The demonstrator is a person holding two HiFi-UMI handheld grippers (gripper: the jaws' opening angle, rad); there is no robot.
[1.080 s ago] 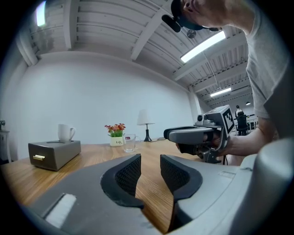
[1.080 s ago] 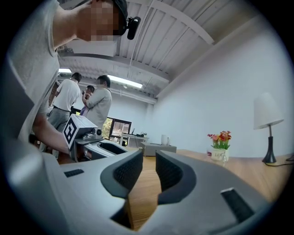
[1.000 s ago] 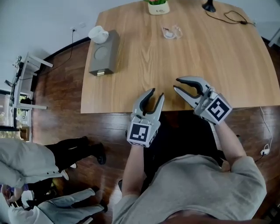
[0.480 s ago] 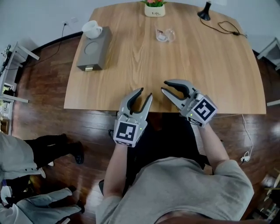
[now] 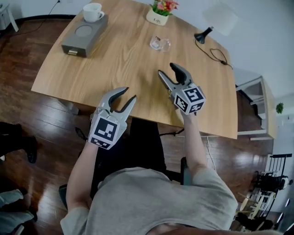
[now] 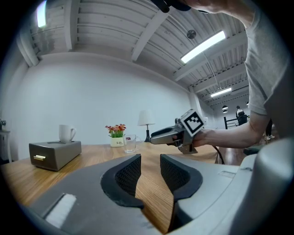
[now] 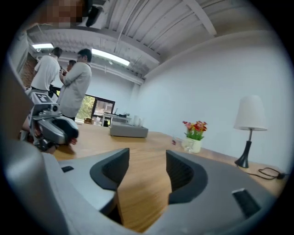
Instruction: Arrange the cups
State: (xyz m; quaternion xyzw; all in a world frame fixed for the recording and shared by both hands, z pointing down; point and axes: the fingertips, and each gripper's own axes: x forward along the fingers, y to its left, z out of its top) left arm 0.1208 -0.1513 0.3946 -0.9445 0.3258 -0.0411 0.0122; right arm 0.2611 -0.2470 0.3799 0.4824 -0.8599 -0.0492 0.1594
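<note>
At frame centre, the right gripper (image 5: 167, 69) is carried farther over the table (image 5: 115, 59), empty jaws opening; the left gripper (image 5: 129, 93) is held spread; the glass cup (image 5: 160, 43) is likely targeted.

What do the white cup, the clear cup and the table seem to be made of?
The white cup looks like glazed ceramic: opaque, smooth, slightly glossy. The clear cup seems glass, maybe plastic: the table shows through it. The table looks like wood or wood veneer: light grain lines, matte.

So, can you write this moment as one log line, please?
left gripper: open, empty | right gripper: opening, empty | glass cup: untouched | white mug: on grey box
</note>
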